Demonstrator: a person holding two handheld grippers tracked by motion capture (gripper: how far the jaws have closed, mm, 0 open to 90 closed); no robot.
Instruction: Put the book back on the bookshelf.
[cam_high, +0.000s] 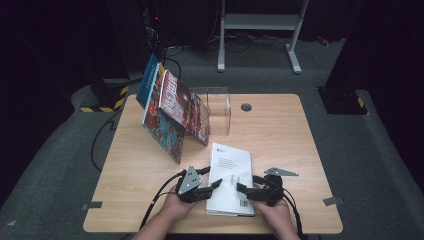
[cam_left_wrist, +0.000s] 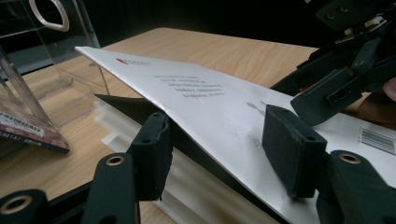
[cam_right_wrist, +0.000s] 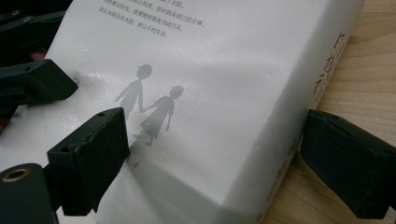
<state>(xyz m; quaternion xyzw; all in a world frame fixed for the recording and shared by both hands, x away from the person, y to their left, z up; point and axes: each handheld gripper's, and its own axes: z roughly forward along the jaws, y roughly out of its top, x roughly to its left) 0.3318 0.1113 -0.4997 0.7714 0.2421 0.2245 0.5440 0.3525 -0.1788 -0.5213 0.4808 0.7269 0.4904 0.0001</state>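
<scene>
A pale wooden table (cam_high: 280, 135) carries a white book (cam_high: 231, 177) near its front edge, long axis running away from the person, spine on the right side. Its cover is lifted on the left, pages showing beneath; the far text is too small to read. Two grey figures hold hands on the cover, with a barcode near the front corner. The left gripper (cam_left_wrist: 224, 140) pinches the raised cover. The right gripper (cam_right_wrist: 219, 154) straddles the spine corner, jaws apart, pads not pressing.

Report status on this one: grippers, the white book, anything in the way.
Left gripper lifting the white book cover, one jaw under, one on top. Right gripper open astride its spine edge. Colourful books and clear stand behind, well clear.
</scene>
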